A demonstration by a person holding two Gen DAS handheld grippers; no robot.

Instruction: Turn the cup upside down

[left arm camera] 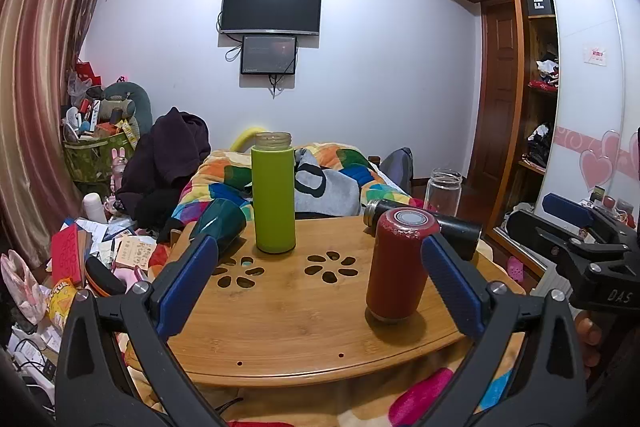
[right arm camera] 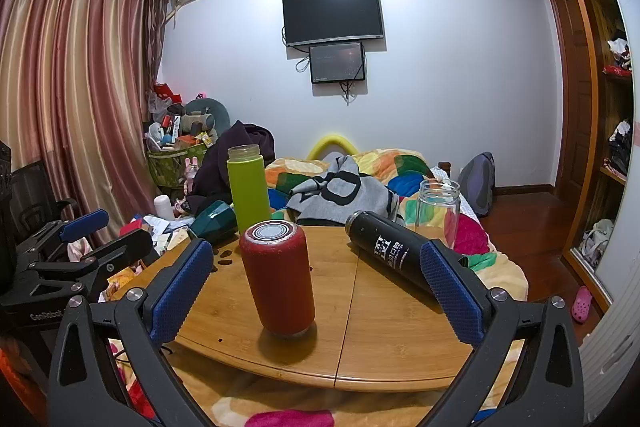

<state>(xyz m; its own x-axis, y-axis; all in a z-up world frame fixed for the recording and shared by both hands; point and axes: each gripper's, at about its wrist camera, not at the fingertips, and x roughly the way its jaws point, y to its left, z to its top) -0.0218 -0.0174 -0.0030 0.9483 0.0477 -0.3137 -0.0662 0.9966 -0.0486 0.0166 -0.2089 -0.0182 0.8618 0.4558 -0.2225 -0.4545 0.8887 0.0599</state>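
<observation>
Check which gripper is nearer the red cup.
Right, as far as these views show. The right gripper frames the red cup dead ahead; the left gripper has it off by its right finger.

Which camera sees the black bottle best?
The right wrist view. There the black bottle lies on its side on the table, its length and white lettering in plain sight, only its far end behind a gripper finger. In the left wrist view the red cup hides most of it.

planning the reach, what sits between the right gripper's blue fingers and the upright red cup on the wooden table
Nothing: in the right wrist view only bare wooden table lies between the right gripper and the red cup. The lying black bottle stays off to the right.
</observation>
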